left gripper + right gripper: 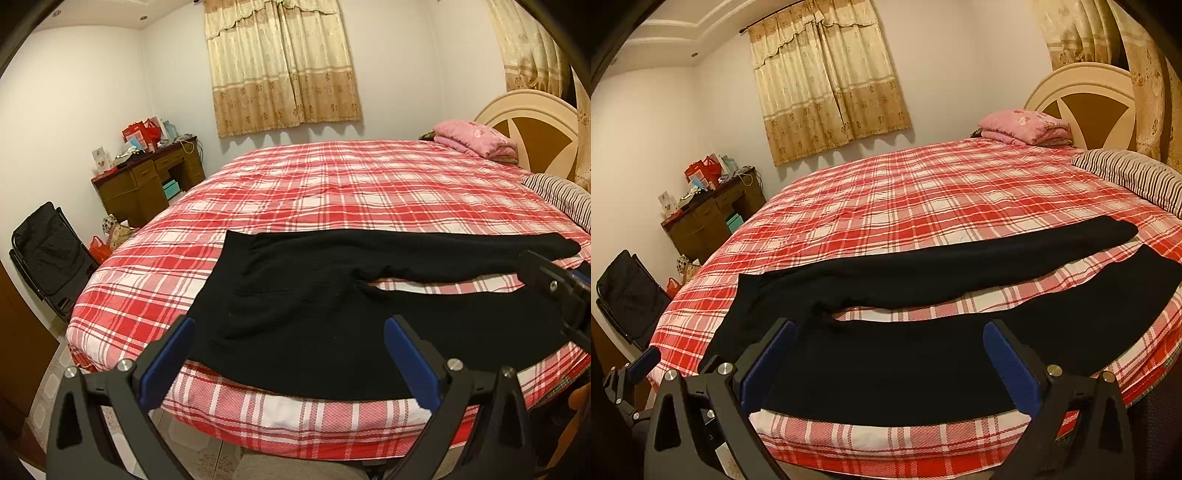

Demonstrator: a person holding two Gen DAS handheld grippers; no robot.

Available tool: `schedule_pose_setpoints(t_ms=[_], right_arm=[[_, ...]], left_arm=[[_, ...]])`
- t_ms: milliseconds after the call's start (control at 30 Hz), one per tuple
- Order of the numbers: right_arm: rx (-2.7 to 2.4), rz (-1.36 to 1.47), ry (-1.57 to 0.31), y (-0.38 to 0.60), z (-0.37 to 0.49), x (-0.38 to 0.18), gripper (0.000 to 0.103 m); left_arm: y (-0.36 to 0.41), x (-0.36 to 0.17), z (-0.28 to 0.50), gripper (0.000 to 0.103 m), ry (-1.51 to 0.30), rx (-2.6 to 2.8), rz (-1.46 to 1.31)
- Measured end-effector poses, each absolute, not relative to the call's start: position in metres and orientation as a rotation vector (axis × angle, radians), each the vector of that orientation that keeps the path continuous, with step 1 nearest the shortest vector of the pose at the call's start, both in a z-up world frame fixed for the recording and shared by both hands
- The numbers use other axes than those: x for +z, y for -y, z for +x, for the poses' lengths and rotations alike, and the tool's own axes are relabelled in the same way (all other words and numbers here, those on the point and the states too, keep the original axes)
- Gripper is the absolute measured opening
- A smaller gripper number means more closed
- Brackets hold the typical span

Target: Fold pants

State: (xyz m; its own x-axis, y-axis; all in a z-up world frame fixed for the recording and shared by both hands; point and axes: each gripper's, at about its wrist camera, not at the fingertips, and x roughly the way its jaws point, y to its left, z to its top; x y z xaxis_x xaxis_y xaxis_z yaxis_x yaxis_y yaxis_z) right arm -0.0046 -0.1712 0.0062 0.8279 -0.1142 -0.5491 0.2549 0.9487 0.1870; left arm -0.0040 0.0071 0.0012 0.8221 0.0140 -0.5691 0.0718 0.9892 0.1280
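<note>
The black pants [306, 306] lie flat near the front edge of the bed [332, 184], long axis running left to right: waistband to the left, both legs trailing right with a gap between them. Both the left hand-held gripper [288, 354] and the right hand-held gripper [892, 360] hover just short of the near leg, jaws spread wide and holding nothing. The left one is nearer the waistband, the right one nearer the cuffs.

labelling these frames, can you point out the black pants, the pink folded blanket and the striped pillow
black pants [295, 295]: left wrist view, on the seat area.
pink folded blanket [1023, 125]: right wrist view, on its top fold.
striped pillow [1130, 177]: right wrist view, on its upper face.
</note>
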Motion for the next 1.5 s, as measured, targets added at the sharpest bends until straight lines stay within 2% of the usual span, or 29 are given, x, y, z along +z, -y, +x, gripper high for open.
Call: schedule_pose_setpoints(t_ms=[1500], right_arm=[[-0.189,0.255,-0.573,0.1656,-0.0047,0.0014,0.102]], left_arm=[[-0.0030,-0.0049,-0.0013,0.103,-0.632,-0.045,0.139]])
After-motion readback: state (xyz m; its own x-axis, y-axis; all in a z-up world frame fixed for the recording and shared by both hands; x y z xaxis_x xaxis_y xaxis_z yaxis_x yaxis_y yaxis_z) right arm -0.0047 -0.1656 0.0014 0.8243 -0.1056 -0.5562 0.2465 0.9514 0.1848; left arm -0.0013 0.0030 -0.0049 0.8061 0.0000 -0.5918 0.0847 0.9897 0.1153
